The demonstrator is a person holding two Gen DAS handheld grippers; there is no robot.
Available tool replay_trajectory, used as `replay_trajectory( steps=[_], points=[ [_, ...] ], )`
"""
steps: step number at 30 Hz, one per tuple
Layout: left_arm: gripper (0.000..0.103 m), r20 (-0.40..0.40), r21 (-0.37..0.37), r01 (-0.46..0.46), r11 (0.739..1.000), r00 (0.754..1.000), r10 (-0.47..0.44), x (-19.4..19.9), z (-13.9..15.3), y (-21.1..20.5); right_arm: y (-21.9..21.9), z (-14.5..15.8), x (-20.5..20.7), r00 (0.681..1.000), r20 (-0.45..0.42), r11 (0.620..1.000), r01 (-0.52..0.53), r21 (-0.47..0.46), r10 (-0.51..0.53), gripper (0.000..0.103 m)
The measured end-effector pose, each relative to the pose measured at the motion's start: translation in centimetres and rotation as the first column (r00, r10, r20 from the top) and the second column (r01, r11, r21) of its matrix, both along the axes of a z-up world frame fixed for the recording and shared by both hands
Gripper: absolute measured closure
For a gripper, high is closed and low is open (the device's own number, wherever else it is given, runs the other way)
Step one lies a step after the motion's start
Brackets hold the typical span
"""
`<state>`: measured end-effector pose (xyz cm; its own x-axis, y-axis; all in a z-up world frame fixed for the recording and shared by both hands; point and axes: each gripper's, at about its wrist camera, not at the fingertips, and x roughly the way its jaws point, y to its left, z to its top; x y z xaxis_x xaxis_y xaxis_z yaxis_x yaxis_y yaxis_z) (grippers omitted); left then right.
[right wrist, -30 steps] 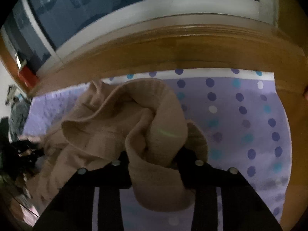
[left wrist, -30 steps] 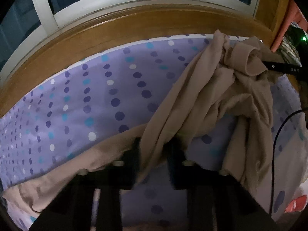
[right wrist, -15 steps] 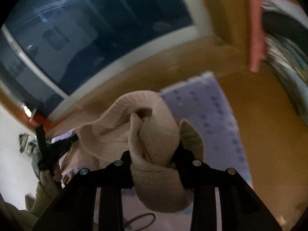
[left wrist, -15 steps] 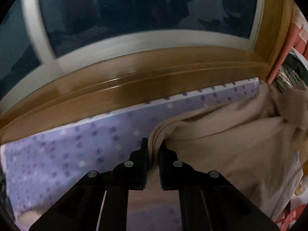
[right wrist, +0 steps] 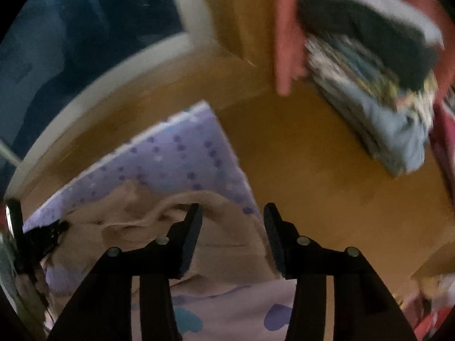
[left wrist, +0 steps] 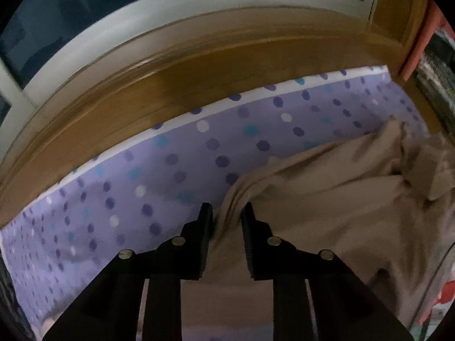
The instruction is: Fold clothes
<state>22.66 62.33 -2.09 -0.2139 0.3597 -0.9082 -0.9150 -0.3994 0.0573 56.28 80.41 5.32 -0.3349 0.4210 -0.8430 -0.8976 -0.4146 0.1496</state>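
One beige garment (left wrist: 327,207) spread on dotted purple bedsheet (left wrist: 170,176), wooden ledge (left wrist: 199,76) under dark window (left wrist: 142,2), folded clothes stack (right wrist: 375,91) beyond, left gripper (left wrist: 226,213) and right gripper (right wrist: 231,213) just opened, parted over loose fabric.

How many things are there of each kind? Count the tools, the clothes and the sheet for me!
Black tools: 2, the left tool and the right tool
Beige garment: 1
Stack of folded clothes: 1
Purple dotted sheet: 1
Total: 5
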Motion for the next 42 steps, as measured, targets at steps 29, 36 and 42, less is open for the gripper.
replay_trajectory(
  steps=[29,36,42],
  points=[
    [0.070,-0.025,-0.005,-0.557,0.831,0.831,0.556,-5.1,0.9,-30.7,-23.2,-3.3,-24.2,0.687,-0.010,0.687,-0.727,0.008,0.727,0.046],
    [0.070,0.021,-0.005,-0.530,0.848,0.848,0.530,-8.3,-0.1,-35.6,-27.6,-4.9,-27.9,0.771,-0.034,0.769,-0.636,-0.062,0.635,0.046],
    [0.069,-0.030,0.063,-0.446,0.893,0.894,0.448,-8.4,1.4,-38.2,-31.1,-5.2,-30.0,0.849,-0.050,0.846,-0.528,-0.067,0.526,0.046]
  ],
)
